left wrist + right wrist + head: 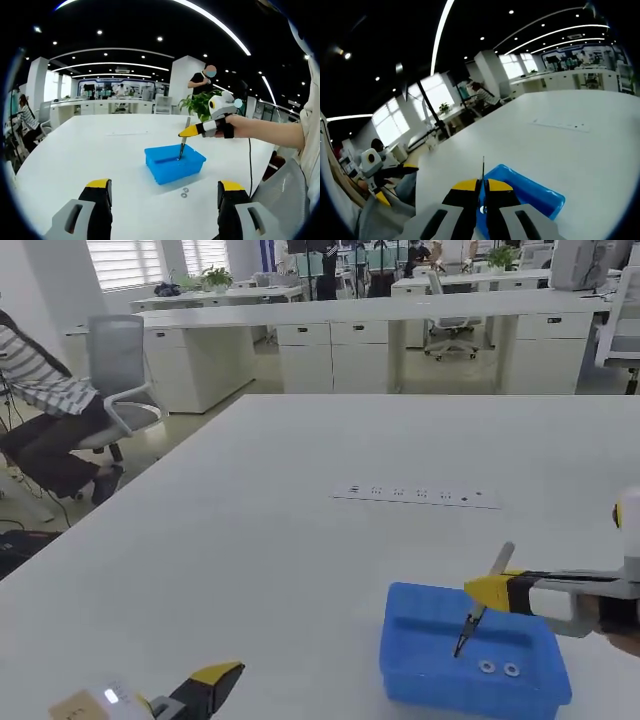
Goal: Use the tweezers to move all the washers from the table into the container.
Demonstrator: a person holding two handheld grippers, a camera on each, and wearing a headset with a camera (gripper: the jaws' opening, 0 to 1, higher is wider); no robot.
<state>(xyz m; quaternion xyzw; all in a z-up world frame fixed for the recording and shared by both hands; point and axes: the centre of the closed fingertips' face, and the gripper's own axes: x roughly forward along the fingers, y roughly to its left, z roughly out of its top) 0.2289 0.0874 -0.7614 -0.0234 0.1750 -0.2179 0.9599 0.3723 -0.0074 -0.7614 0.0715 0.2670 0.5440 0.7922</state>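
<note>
The white table [250, 540] carries the blue container [420, 692]. The right gripper [492, 592] reaches in level from the right, its jaws pinched tight on the tweezers [478, 612], which slant steeply down with their tips inside the container. The left gripper [165, 186] hangs low over the table's near side, aimed at the container, jaws spread wide with nothing between them. In the head view two washers [487, 668] lie inside the container just beside the tweezer tips, while the left gripper view shows two small rings [185, 190] on the table just in front of the container.
</note>
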